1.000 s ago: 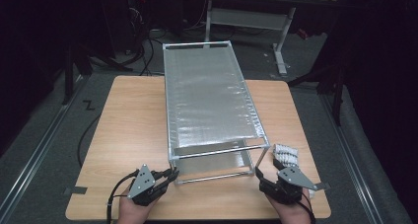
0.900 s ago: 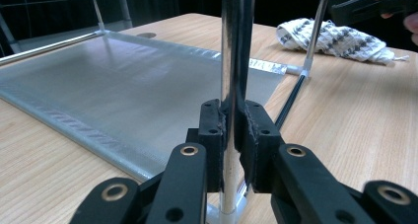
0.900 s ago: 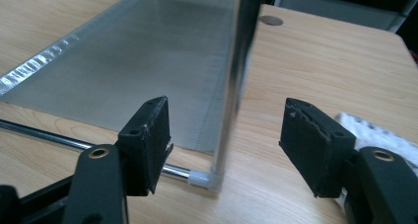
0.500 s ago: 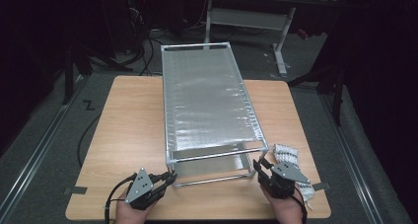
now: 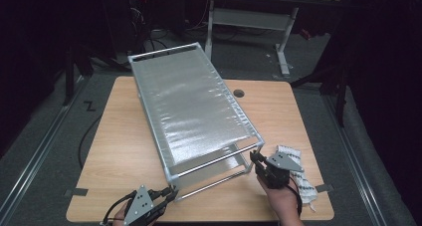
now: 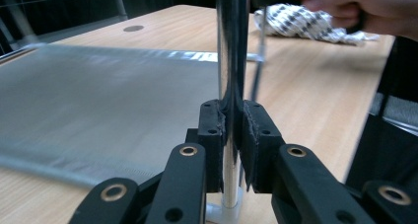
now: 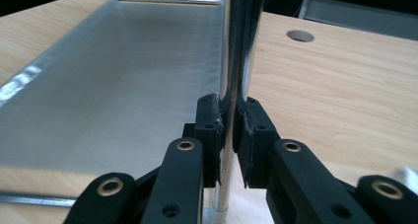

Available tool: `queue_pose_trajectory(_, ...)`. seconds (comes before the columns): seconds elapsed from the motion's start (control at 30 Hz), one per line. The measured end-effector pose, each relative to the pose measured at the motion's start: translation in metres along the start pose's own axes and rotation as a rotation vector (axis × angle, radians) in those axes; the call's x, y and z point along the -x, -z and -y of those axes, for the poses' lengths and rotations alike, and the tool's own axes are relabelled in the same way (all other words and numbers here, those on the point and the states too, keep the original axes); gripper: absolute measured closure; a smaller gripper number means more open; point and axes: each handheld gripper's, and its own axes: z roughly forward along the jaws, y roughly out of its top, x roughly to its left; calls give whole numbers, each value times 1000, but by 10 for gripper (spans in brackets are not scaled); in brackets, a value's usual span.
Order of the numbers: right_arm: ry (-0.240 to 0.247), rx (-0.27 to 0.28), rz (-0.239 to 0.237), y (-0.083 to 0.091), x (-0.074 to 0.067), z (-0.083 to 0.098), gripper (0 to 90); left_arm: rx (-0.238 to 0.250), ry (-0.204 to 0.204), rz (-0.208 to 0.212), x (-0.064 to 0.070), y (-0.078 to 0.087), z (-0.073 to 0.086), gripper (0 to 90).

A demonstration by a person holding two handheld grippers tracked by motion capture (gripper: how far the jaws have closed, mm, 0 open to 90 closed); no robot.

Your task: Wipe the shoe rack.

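Gripping the two near posts of the metal shelf rack [image 5: 191,111], both tools are clamped: the left tool [image 5: 171,192] at lower left, and the right tool [image 5: 255,159] at lower right, whose jaws have just been closing onto its post. Compared with a second ago, the rack now sits skewed across the counter [image 5: 114,136], its far end swung toward upper left. That suggests a two-handed turn is underway. Beyond the right hand lies a patterned cloth [image 5: 298,169].
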Motion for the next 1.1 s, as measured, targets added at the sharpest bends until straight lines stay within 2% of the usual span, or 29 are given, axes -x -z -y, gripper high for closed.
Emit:
queue_pose_trajectory(0.07,-5,3,-11,-7,1,-2,806,-1,-2,2,3,1,0,796)
queue_pose_trajectory(0.13,-8,6,-27,-15,3,-5,806,-7,-13,2,13,3,0,794)
queue_pose_trajectory(0.3,7,-1,-53,-35,2,-15,804,-8,-11,-12,21,5,0,794)
queue_pose_trajectory(0.33,3,-3,-58,-37,2,-17,793,-9,-11,-14,21,5,0,794)
queue_pose_trajectory(0.43,-26,-8,-46,-41,3,-20,683,-2,-3,-8,21,3,0,794)
queue_pose_trajectory(0.63,-38,11,5,-25,9,-11,537,0,-15,30,20,-11,-5,794)
queue_pose_trajectory(0.77,-27,8,61,-9,12,-2,555,4,-27,49,20,-27,-10,793)
queue_pose_trajectory(0.87,-27,1,78,2,13,4,549,-2,-5,66,18,-46,-17,793)
queue_pose_trajectory(1.03,-26,-12,114,27,14,16,532,-22,-10,97,16,-83,-27,796)
queue_pose_trajectory(1.07,-25,-15,118,30,14,18,526,-22,-10,97,16,-83,-27,796)
queue_pose_trajectory(1.1,-25,-15,118,30,14,18,526,-22,-12,97,17,-97,-32,796)
